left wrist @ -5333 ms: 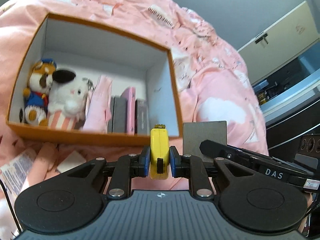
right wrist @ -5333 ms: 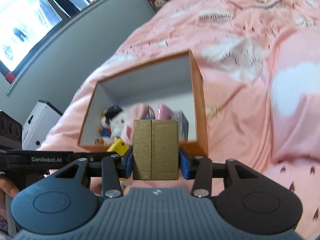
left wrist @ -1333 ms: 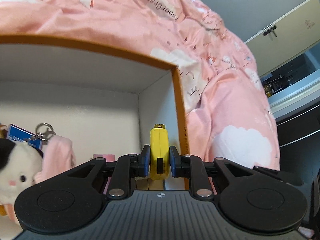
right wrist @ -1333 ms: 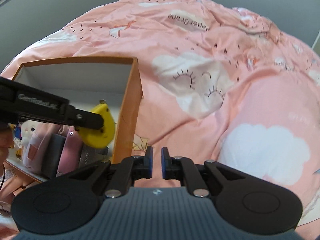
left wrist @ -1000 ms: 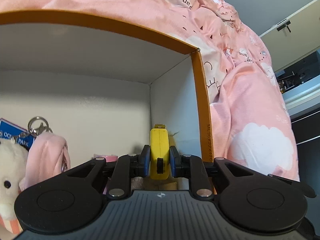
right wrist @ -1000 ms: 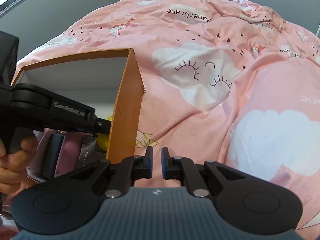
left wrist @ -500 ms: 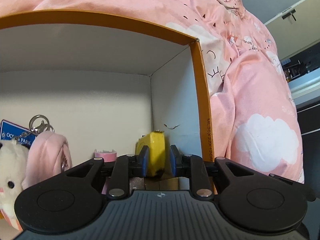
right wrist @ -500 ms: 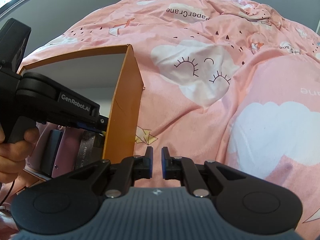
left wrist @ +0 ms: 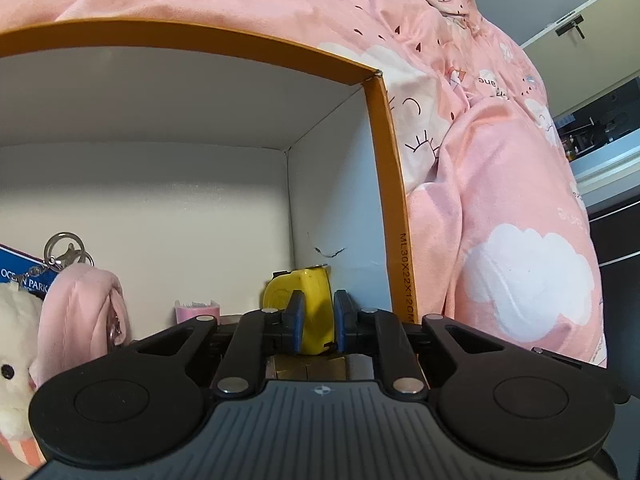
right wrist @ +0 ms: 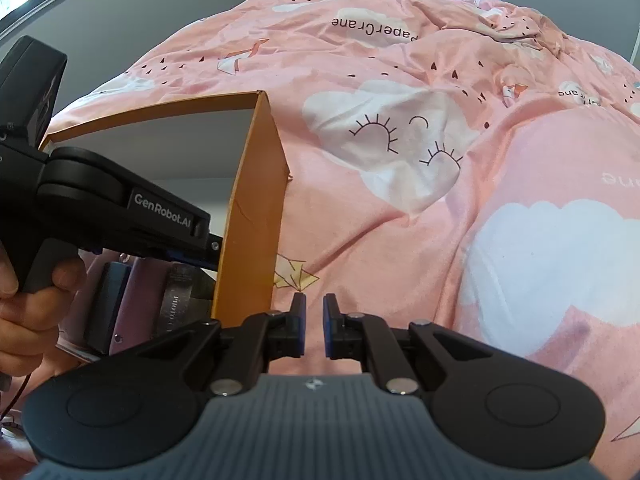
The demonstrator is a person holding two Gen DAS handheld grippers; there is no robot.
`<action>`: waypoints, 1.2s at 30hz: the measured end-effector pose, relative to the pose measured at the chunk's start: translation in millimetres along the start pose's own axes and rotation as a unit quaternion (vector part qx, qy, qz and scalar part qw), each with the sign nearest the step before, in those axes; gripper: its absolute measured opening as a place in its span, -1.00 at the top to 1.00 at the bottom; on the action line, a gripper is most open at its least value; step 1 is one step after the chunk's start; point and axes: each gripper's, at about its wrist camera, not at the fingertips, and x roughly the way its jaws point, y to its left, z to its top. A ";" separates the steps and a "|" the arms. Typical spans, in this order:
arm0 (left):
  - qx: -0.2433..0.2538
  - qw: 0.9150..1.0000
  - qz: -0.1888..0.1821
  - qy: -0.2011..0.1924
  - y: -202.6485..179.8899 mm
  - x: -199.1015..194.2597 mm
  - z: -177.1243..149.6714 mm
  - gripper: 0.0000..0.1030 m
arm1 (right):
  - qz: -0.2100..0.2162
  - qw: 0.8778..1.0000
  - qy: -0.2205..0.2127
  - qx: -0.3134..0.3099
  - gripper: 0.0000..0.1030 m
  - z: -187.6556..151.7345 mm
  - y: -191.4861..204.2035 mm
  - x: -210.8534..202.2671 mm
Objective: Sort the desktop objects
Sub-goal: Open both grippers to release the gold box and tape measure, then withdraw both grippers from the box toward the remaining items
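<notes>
The left claw (left wrist: 316, 322) was down inside the orange box (left wrist: 394, 216), right in its far right corner, with the yellow tape measure (left wrist: 306, 312) between its pads. The jaws were closing at that point, and the tape measure sat tilted between them, so I honestly couldn't tell if it was properly pinched or just loose in there. It looked to be sitting on top of a brownish block (left wrist: 308, 368) already in the box.

I'd guess that tape measure is a hard plastic shell, a bit weighty for its size and kind of slick, so the flat sides are where you'd want to hold it, not the rounded edge. Not fragile.

The right claw (right wrist: 314, 326) was closed with nothing in it, hovering over the pink bedspread (right wrist: 440, 200) just outside the box.

Readable stuff: "ML30X22X12CM" on the box rim, "OCEAN PARK" on a blue tag (left wrist: 20, 276) by the white plush (left wrist: 16, 344), "PaperCrane" upside down on the bedspread, and "GenRobot.AI" on the left claw's body.
</notes>
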 end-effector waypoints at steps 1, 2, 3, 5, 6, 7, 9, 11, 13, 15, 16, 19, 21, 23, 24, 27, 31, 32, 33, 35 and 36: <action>-0.003 1.000 -0.004 0.001 2.0 -0.7 -0.5 0.69 | -0.001 1.000 0.000 0.000 0.81 -0.5 0.0 -0.2; -0.008 1.000 -0.007 0.003 3.9 -0.7 -0.9 0.70 | -0.003 1.000 0.000 0.000 0.81 -0.9 0.0 -0.2; -0.008 1.000 -0.004 0.001 4.5 -0.1 -1.3 0.71 | -0.003 1.000 0.001 -0.001 0.81 -1.3 0.1 -0.2; 0.011 1.000 0.019 -0.004 -0.4 1.4 -3.1 0.74 | -0.003 1.000 0.002 0.000 0.81 -1.6 0.8 0.0; 0.017 1.000 0.022 -0.005 -2.7 2.2 -3.9 0.74 | -0.003 1.000 0.001 0.000 0.81 -1.7 1.0 -0.3; 0.019 1.000 0.023 -0.005 -4.6 3.3 -4.4 0.74 | -0.002 1.000 0.001 0.000 0.81 -1.5 1.8 -0.8; 0.023 0.999 0.029 -0.008 -6.6 4.4 -4.4 0.74 | 0.000 1.000 -0.001 -0.001 0.81 -1.0 3.3 -2.1; 0.030 0.999 0.035 -0.004 -8.6 6.7 -4.4 0.72 | 0.000 1.000 -0.002 -0.002 0.81 -1.1 4.2 -3.5; 0.035 0.999 0.039 -0.001 -10.9 6.3 -4.9 0.70 | 0.000 1.000 -0.002 -0.002 0.81 -1.4 4.5 -4.3; 0.037 0.998 0.040 -0.004 -11.6 5.0 -6.1 0.70 | -0.001 1.000 -0.003 -0.002 0.81 -1.3 4.6 -5.1; 0.040 0.998 0.040 -0.007 -11.9 4.0 -7.3 0.70 | -0.001 1.000 -0.004 -0.001 0.81 -1.7 4.9 -6.6; 0.038 0.998 0.036 -0.017 -10.7 0.0 -10.7 0.70 | -0.001 1.000 -0.005 0.000 0.81 -3.3 6.2 -10.0; 0.043 0.998 0.034 -0.028 -12.4 -7.3 -11.8 0.70 | -0.001 1.000 -0.004 -0.003 0.81 -4.4 8.3 -11.6; 0.052 0.997 0.037 -0.043 -14.4 -20.0 -13.9 0.70 | -0.002 1.000 -0.005 -0.005 0.81 -5.4 10.6 -13.6; 0.058 0.996 0.040 -0.051 -15.8 -27.4 -15.9 0.70 | -0.003 1.000 -0.007 -0.007 0.81 -5.6 11.9 -15.4; 0.084 0.992 0.044 -0.079 -19.8 -53.1 -24.9 0.69 | -0.003 1.000 -0.017 -0.011 0.80 -6.0 16.5 -23.6; 0.115 0.985 0.061 -0.113 -20.2 -89.1 -43.1 0.64 | 0.011 0.999 -0.044 -0.020 0.43 -8.5 28.1 -40.8; 0.120 0.983 0.073 -0.119 -18.6 -97.9 -49.0 0.62 | 0.017 0.998 -0.050 -0.022 0.43 -9.4 31.6 -44.9; 0.124 0.981 0.083 -0.123 -17.7 -104.8 -53.8 0.62 | 0.025 0.998 -0.055 -0.022 0.41 -10.5 35.7 -49.2; 0.134 0.977 0.094 -0.136 -12.4 -120.6 -65.6 0.62 | 0.034 0.997 -0.062 -0.020 0.35 -13.5 42.9 -55.4; 0.138 0.976 0.097 -0.140 -9.6 -126.9 -69.7 0.62 | 0.040 0.997 -0.068 -0.022 0.32 -15.5 47.7 -58.9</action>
